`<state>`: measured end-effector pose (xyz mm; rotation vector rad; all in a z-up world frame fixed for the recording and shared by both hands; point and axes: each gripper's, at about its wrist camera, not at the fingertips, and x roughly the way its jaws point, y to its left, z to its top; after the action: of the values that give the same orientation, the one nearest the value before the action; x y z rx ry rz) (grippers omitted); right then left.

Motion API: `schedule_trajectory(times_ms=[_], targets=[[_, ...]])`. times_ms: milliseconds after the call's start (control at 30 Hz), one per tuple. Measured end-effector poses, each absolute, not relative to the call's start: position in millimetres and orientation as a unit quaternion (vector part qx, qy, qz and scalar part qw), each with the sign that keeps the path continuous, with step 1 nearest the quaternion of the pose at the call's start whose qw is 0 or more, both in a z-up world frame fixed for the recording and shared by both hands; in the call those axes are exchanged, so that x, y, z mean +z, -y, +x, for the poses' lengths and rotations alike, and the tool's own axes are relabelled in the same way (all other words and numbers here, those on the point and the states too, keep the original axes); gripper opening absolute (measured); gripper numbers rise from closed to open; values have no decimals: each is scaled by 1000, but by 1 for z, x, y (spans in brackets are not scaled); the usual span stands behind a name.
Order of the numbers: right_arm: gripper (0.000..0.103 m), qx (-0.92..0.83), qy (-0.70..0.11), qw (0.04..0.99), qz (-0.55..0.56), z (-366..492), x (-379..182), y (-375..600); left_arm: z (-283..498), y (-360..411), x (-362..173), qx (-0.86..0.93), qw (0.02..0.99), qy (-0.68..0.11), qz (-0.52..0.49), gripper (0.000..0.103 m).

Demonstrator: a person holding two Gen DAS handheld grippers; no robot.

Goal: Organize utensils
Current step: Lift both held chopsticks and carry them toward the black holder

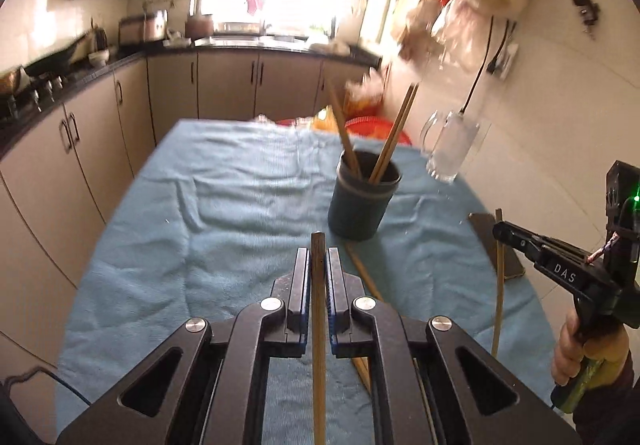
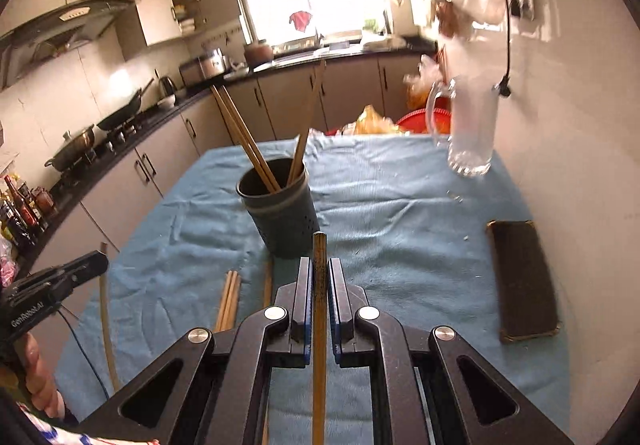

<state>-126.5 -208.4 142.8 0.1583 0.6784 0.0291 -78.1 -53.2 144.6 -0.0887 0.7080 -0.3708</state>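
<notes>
A dark round utensil holder (image 1: 362, 197) (image 2: 282, 205) stands on the blue cloth with several wooden chopsticks (image 1: 394, 133) (image 2: 244, 137) leaning in it. My left gripper (image 1: 319, 257) is shut on a wooden chopstick (image 1: 318, 325), held upright just in front of the holder; it also shows in the right wrist view (image 2: 102, 265). My right gripper (image 2: 319, 265) is shut on another chopstick (image 2: 319, 325), just in front of the holder; it also shows in the left wrist view (image 1: 498, 231). More chopsticks (image 2: 229, 301) (image 1: 362, 277) lie on the cloth near the holder.
A glass mug (image 1: 450, 149) (image 2: 468, 133) stands at the far right by the wall. A dark phone (image 2: 522, 281) (image 1: 490, 233) lies on the right of the cloth. A red basket (image 1: 376, 127) sits beyond the table. Kitchen counters and a stove (image 2: 80, 149) run along the left.
</notes>
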Motion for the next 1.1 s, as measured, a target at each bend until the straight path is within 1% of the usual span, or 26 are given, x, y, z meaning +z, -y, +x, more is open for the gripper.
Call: schedule_trajectory(times_ms=[267,567,833,1100], targets=[[7,17,-295,952,75,-164,167,206,-118,42,171,-177,935,-301,-55,7],[7,18,-252,965,73,-181,197,203,-136,42,201,-191,944,-261,-64,7],[7,18,-222,970,96,-158,218,213,-111,47,234,-205,947,-237,-73,7],[7,17,-162,974,156,-96,256,228,-64,63,287,-218,954,-194,-64,7]])
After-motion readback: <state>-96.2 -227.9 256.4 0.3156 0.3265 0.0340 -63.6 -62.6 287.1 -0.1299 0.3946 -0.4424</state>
